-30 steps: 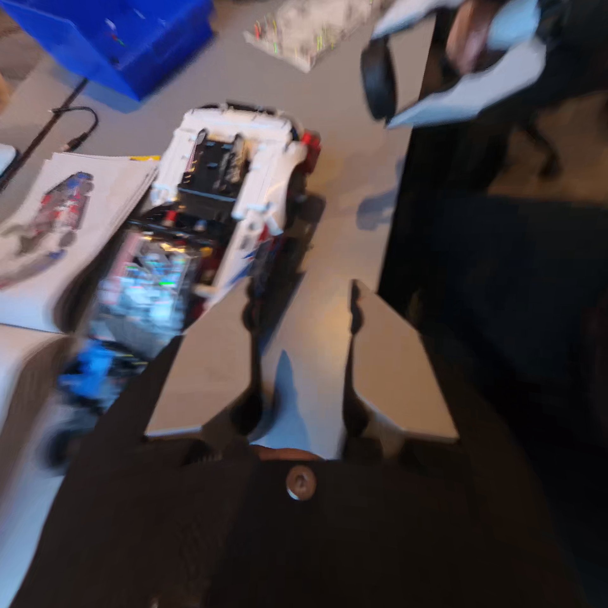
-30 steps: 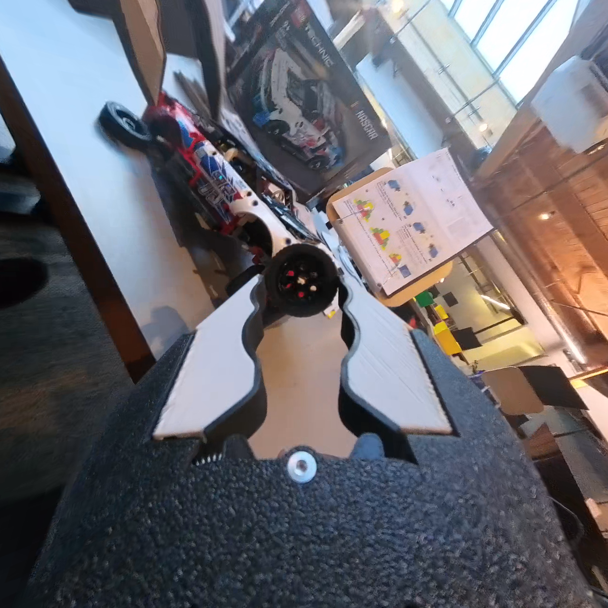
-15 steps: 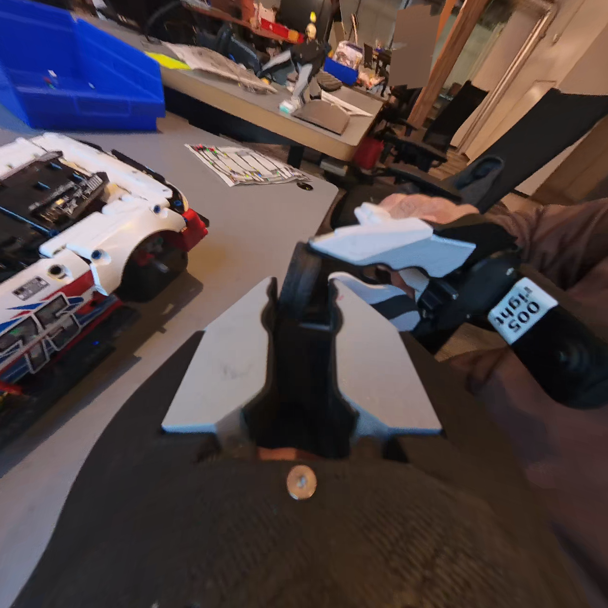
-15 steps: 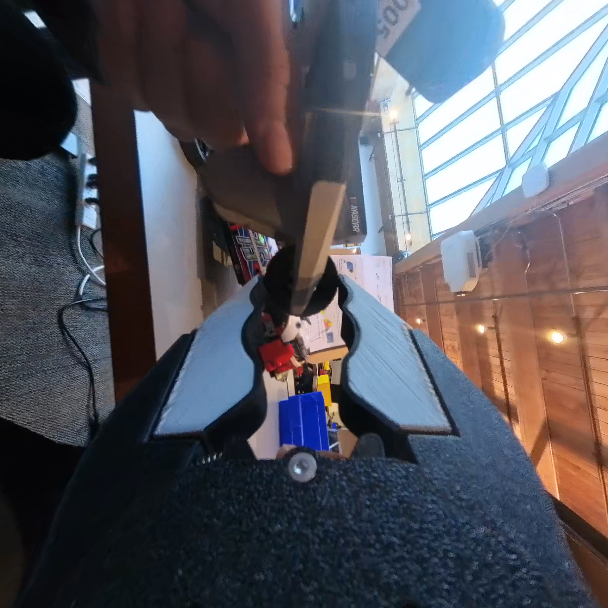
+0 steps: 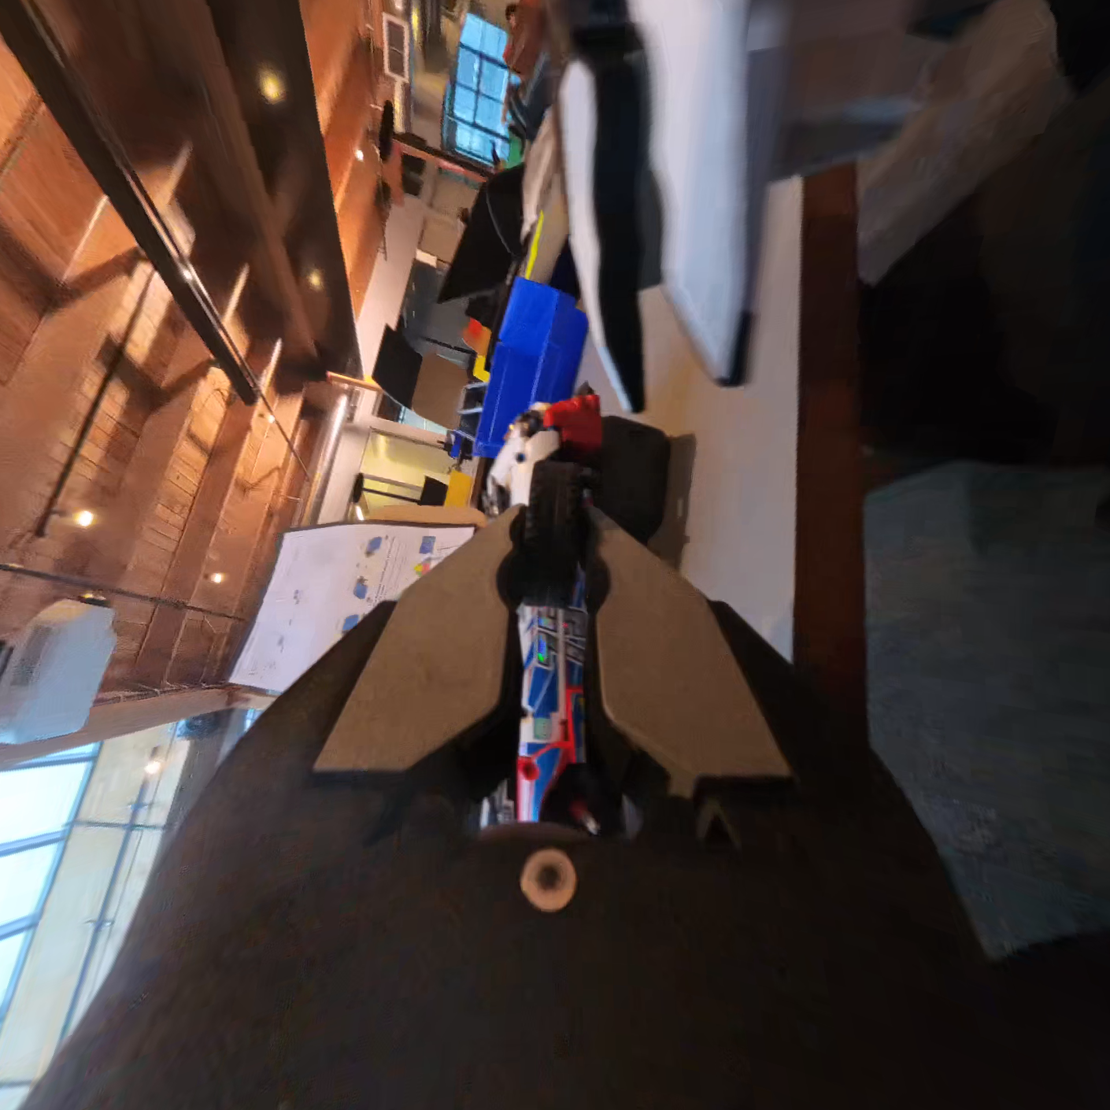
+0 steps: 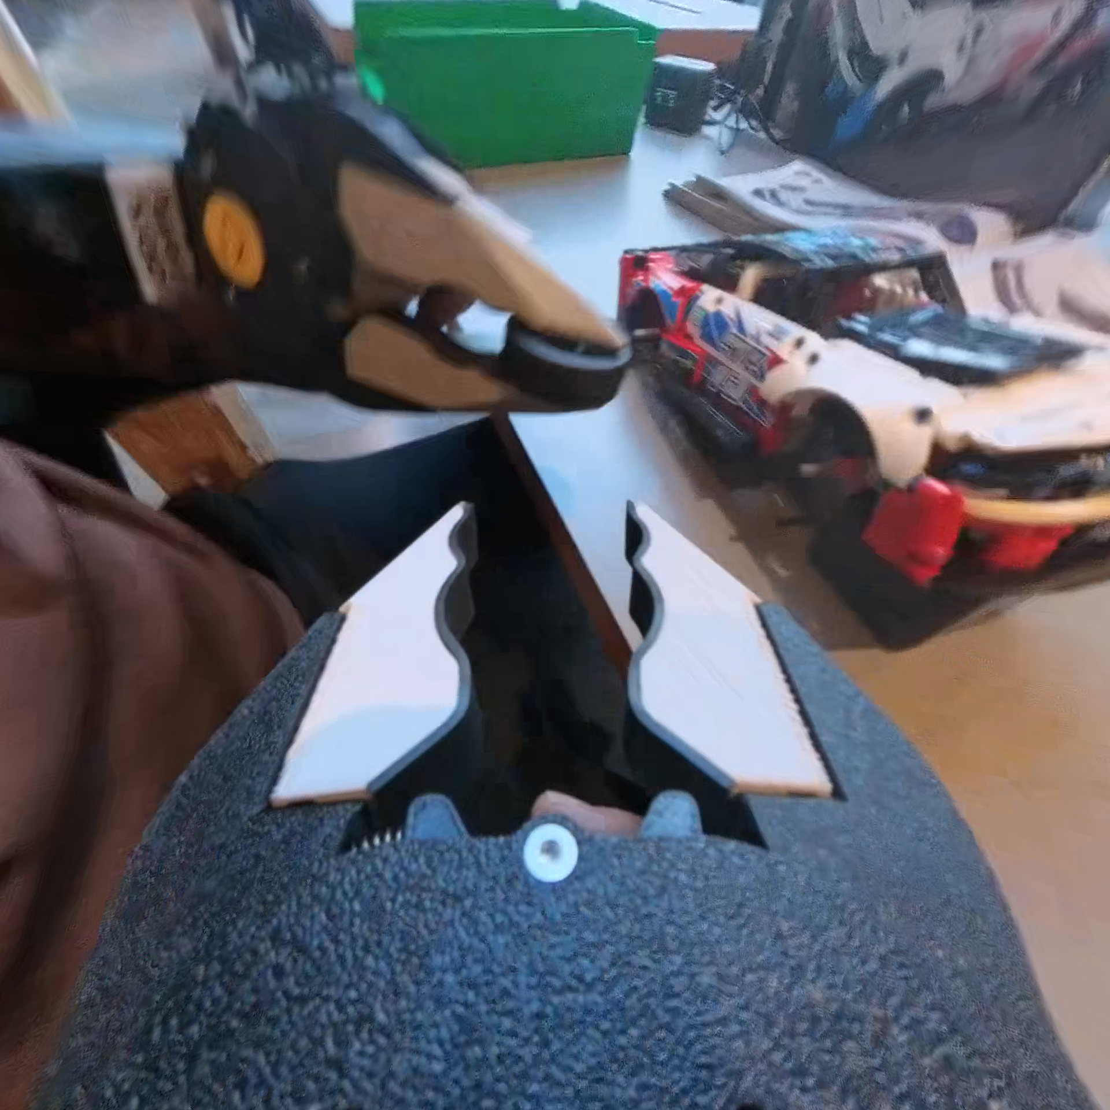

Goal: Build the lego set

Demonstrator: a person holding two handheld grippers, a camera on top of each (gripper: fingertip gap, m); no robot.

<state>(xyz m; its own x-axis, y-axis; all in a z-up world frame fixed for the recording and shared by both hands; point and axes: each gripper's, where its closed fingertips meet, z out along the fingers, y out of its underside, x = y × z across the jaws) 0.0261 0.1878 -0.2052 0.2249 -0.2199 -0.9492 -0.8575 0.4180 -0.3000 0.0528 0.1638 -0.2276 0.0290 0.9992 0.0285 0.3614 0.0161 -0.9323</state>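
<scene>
My left gripper (image 5: 552, 516) is shut on a black lego wheel (image 5: 551, 543) held edge-on at its fingertips. Behind it lies the red, white and blue lego car (image 5: 555, 679), its length running between my fingers. In the right wrist view the left gripper (image 6: 558, 366) holds the wheel (image 6: 564, 369) flat, just off the car's (image 6: 841, 384) red rear corner. My right gripper (image 6: 549, 522) is open and empty over the table's near edge, below and in front of the left one.
A green bin (image 6: 504, 78) stands at the back of the table (image 6: 600, 240), with instruction booklets (image 6: 811, 192) and the set's box (image 6: 961, 78) behind the car. A blue bin (image 5: 534, 360) and an instruction sheet on a stand (image 5: 354, 600) are beyond. A person's brown sleeve (image 6: 120, 600) is at left. The tips of one gripper are about 5 centimeters away from the tips of the other.
The wheel has passed from my right gripper to my left. The right gripper has opened and drawn back. The left gripper has turned and carried the wheel toward the car.
</scene>
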